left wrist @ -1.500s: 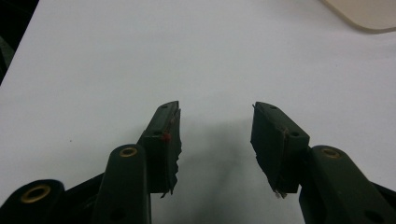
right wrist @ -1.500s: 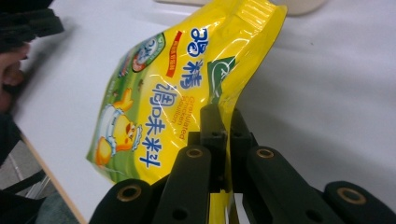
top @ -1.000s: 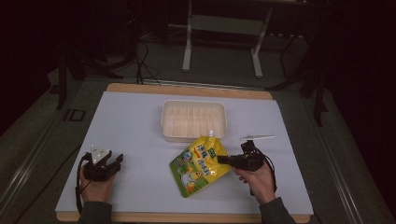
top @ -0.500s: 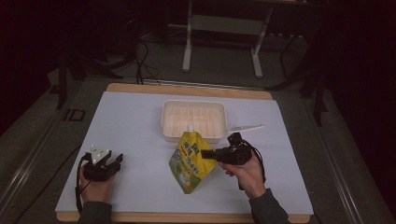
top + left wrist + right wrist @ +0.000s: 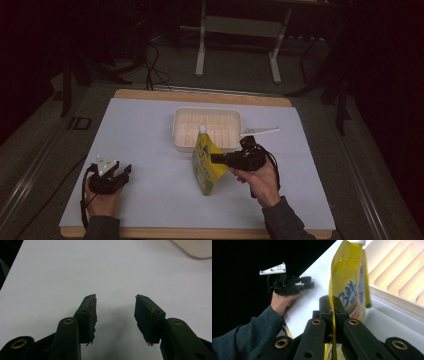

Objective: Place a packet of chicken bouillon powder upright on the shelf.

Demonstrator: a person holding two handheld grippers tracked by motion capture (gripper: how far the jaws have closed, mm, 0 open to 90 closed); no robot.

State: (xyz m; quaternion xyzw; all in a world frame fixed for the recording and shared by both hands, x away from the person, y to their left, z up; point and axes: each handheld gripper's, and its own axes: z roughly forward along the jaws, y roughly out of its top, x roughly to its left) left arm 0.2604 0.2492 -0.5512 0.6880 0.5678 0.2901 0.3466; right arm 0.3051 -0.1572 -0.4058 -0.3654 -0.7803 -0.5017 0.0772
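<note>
Fingers of the right gripper (image 5: 216,158) are clamped on the thin side edge of a pouch (image 5: 206,165), which stands tilted on the desk (image 5: 150,130) just in front of the tray (image 5: 207,129). It is glossy yellow film with a white cap, and the label shows a large blue "3". That tray is cream plastic, ribbed inside. Left gripper (image 5: 115,312) rests with fingers apart, holding nothing.

Yellow pouch (image 5: 207,165) lifted from lying flat on the table to standing upright on its lower edge, clamped in the right gripper (image 5: 218,158). Cap now just before the cream tray (image 5: 181,131).
</note>
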